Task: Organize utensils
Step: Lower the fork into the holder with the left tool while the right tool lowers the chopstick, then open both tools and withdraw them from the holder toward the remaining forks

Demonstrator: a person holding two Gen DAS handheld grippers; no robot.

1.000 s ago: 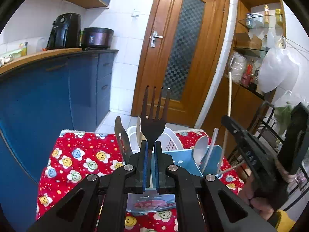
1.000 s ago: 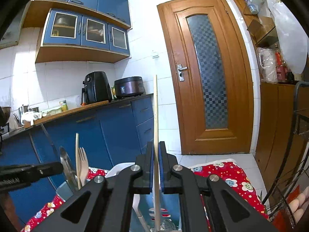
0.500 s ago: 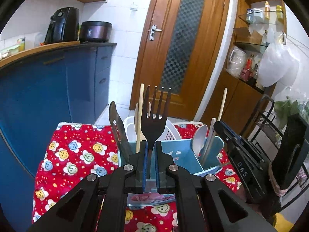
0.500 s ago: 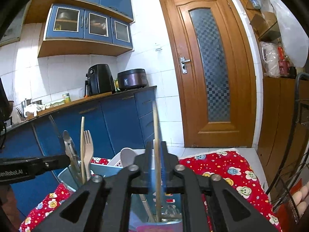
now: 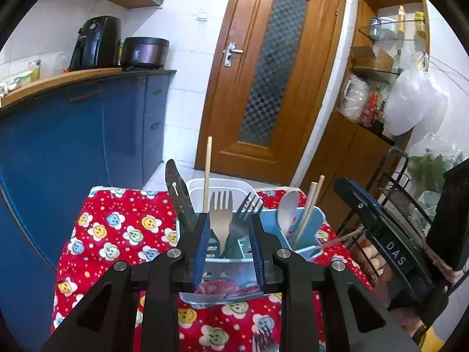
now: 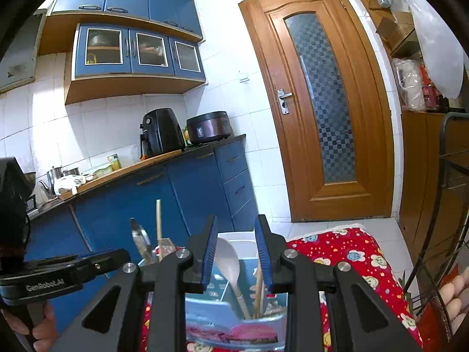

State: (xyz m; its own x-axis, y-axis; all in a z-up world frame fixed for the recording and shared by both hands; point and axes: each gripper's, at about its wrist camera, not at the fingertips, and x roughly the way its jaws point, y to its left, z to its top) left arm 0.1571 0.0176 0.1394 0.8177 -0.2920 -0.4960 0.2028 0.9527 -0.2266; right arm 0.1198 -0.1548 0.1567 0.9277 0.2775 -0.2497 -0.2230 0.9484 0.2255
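A light blue utensil caddy (image 5: pixel 315 220) stands on the red smiley tablecloth (image 5: pixel 117 228). It holds a dark fork (image 5: pixel 243 220), a pale wooden fork (image 5: pixel 221 220), a knife (image 5: pixel 178 196), a wooden stick (image 5: pixel 207 173), a pale spoon (image 5: pixel 287 208) and wooden chopsticks (image 5: pixel 307 211). My left gripper (image 5: pixel 229 220) is open and empty just in front of the forks. My right gripper (image 6: pixel 236 228) is open and empty above the spoon (image 6: pixel 230 261) and chopsticks (image 6: pixel 258 287) in the caddy (image 6: pixel 217 287).
A white basket (image 5: pixel 234 186) stands behind the caddy. Blue cabinets (image 5: pixel 73 146) run along the left. A black wire rack (image 5: pixel 404 193) stands at the right. Another fork (image 5: pixel 263 341) lies on the cloth at the near edge.
My left gripper lowered the dark fork into the caddy and opened, letting it go. My right gripper lowered the chopstick into the caddy and opened, releasing it.
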